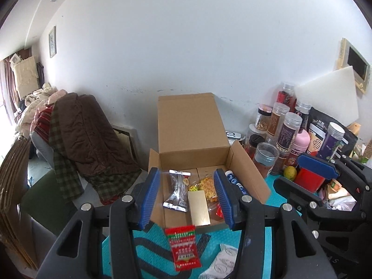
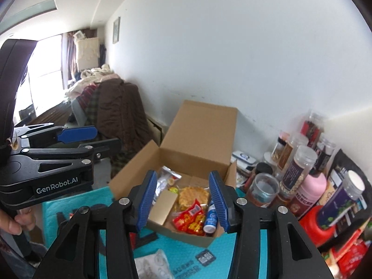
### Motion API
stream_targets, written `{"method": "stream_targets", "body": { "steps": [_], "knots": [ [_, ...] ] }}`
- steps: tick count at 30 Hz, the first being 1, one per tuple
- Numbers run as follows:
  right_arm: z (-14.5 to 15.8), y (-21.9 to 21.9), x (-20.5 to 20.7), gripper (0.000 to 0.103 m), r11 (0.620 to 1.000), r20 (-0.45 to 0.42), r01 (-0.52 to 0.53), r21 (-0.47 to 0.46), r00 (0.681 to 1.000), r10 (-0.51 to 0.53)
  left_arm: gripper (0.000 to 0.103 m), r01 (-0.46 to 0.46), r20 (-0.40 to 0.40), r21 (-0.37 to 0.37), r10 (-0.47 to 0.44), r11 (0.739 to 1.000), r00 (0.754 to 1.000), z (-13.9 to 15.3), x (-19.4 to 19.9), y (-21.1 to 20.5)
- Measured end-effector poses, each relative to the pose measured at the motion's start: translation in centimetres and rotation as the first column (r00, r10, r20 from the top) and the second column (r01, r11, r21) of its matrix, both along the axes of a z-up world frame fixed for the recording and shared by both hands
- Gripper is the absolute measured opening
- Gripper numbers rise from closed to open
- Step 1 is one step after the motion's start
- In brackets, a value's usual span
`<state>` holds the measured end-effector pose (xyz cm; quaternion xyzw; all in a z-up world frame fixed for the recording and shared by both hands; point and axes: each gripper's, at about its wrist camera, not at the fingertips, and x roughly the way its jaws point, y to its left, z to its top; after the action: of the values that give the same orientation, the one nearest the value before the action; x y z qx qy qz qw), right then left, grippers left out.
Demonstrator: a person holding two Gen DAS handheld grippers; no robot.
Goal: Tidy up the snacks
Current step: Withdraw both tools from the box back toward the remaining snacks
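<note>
Snacks fill the open brown cardboard box point(image 2: 197, 160), which sits on the teal patterned table point(image 2: 232, 251) with its lid standing up against the white wall. Inside lie a silver foil packet point(image 1: 177, 193), a flat gold rectangular packet point(image 1: 198, 207), a yellow waffle-like snack in clear wrap point(image 2: 193, 196), a red crinkled packet point(image 2: 190, 220) and a small blue-and-white tube point(image 2: 211, 218) by the box's right wall. In front of the box, on the table, lie a red-and-green sachet point(image 1: 183, 247) and a white printed pouch point(image 1: 224, 265).

The left tongs point(image 1: 186, 197) hang above the box's near edge, blue pads parted, with nothing gripped between them. The right tongs point(image 2: 183, 202) hang over the box as well, released, their pads apart and touching none of the snacks below; they are empty too. A hand point(image 2: 14, 218) grips the left handle at the edge of the right wrist view.

To the right of the box stands a crowd of clear plastic jars point(image 1: 286, 130) with dark labels, a pink bottle point(image 2: 311, 186) and what may be a small yellow-green fruit point(image 1: 290, 172), somewhat blurred. To the left, a brown quilted coat point(image 1: 90, 134) drapes over piled clothing.
</note>
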<state>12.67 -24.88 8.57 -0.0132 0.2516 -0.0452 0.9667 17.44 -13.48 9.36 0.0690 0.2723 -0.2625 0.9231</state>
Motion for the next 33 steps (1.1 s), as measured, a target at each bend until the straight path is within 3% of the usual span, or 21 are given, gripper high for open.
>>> {"method": "stream_targets", "body": {
  "steps": [4, 8, 19, 33],
  "knots": [
    [0.7, 1.2, -2.0, 0.053, 1.000, 0.025, -0.011, -0.006, 1.000, 0.011, 0.049, -0.005, 0.009, -0.011, 0.005, 1.000, 1.000, 0.5, -1.8, 1.3],
    [0.9, 2.1, -3.6, 0.054, 1.000, 0.040, -0.007, -0.012, 0.999, 0.008, 0.077, -0.011, 0.039, -0.020, 0.012, 1.000, 0.999, 0.7, -3.6, 2.4],
    [0.1, 3.8, -7.8, 0.068, 1.000, 0.071, 0.002, 0.009, 0.997, -0.002, 0.079, 0.025, 0.100, -0.018, -0.023, 1.000, 0.995, 0.4, -8.7, 4.7],
    [-3.4, 5.3, -12.3, 0.071, 0.999, 0.022, 0.033, 0.024, 0.999, -0.033, 0.079, 0.115, 0.013, -0.010, -0.115, 0.993, 0.993, -3.7, -12.8, 6.1]
  ]
}}
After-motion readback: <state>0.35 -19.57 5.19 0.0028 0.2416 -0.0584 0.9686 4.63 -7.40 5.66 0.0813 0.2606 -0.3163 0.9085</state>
